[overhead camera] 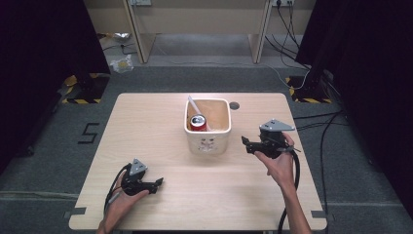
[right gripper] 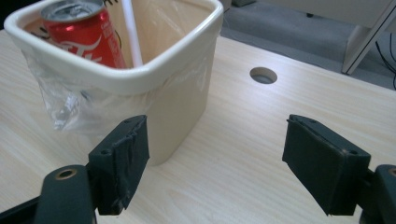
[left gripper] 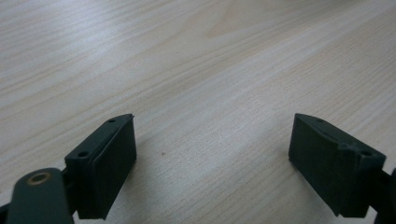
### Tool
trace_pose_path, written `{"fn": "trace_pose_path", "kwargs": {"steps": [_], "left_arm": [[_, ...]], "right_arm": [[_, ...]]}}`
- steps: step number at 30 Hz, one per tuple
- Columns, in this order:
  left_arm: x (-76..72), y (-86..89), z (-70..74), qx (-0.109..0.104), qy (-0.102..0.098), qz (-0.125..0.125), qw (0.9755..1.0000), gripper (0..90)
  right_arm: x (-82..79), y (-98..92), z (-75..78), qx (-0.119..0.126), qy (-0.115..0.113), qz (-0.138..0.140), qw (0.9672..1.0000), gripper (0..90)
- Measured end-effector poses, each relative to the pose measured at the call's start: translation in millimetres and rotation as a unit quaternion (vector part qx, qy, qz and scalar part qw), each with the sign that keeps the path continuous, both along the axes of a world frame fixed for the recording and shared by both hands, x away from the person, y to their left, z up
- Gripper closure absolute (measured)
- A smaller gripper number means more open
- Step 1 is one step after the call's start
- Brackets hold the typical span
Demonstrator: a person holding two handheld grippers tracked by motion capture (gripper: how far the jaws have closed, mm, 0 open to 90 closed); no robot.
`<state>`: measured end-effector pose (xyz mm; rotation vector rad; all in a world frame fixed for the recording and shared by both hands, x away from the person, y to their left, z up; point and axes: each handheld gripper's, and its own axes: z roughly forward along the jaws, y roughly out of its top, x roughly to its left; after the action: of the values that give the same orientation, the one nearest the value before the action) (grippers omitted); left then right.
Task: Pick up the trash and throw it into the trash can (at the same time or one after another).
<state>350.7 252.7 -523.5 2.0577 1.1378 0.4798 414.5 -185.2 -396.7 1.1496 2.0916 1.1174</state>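
A cream square bin (overhead camera: 208, 142) with a clear plastic liner stands at the table's middle. Inside it a red soda can (overhead camera: 197, 122) stands upright beside a white straw-like stick (overhead camera: 193, 105). My right gripper (overhead camera: 245, 142) is held above the table just right of the bin, open, its jaws pointing left at the bin's side. In the right gripper view the bin (right gripper: 154, 79) with the can (right gripper: 86, 37) sits close ahead at the left, and nothing is between the fingers (right gripper: 122, 163). My left gripper (overhead camera: 158, 184) rests near the front left, open over bare wood (left gripper: 210, 93).
A round cable hole (overhead camera: 234, 105) lies in the tabletop behind the bin, also seen from the right gripper (right gripper: 263, 75). The wooden table (overhead camera: 146, 122) ends close behind both hands. Desk legs, cables and black stands are on the floor beyond.
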Motion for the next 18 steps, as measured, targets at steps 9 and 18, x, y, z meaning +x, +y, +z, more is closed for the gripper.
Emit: {"fn": "trace_pose_path", "kwargs": {"steps": [9,18], "left_arm": [[0.0,0.0,0.0,0.0,0.0,0.0,1.0,14.2],[0.0,-0.2,-0.1,-0.001,0.0,0.001,1.0,14.2]], "right_arm": [[-10.0,-2.2,-11.1,0.001,0.006,0.001,1.0,22.2],[-16.8,-5.0,-24.6,0.004,0.013,0.002,0.9999,21.9]]}}
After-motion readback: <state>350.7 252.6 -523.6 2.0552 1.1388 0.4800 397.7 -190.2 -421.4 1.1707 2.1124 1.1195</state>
